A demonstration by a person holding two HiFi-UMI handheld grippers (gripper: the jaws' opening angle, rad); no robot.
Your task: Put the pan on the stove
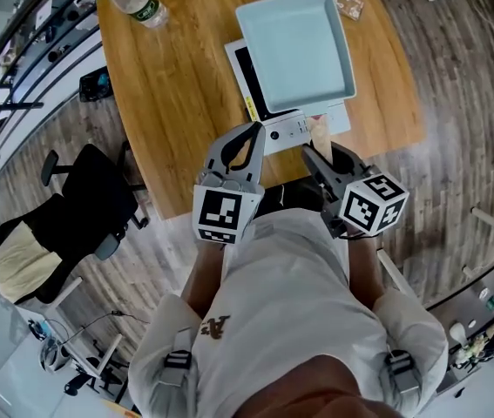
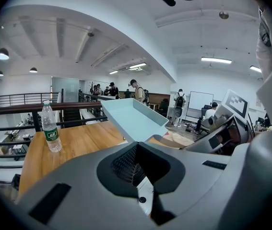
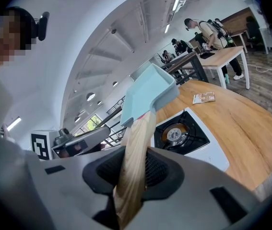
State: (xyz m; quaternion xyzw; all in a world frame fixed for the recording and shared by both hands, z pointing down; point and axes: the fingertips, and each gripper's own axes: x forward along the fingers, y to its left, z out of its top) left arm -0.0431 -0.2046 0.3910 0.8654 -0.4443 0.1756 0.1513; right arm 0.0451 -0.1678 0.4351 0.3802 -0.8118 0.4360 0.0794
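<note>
A light-blue square pan hangs over the white gas stove on the wooden table. My right gripper is shut on the pan's wooden handle at the table's near edge. In the right gripper view the pan sits raised above the black burner, apart from it. My left gripper is beside the stove's front-left corner, shut with nothing between its jaws. From the left gripper view the pan shows ahead, tilted.
A water bottle stands at the table's far left corner. A small printed packet lies beyond the pan. A black office chair stands on the floor to the left. Several people stand far off in the room.
</note>
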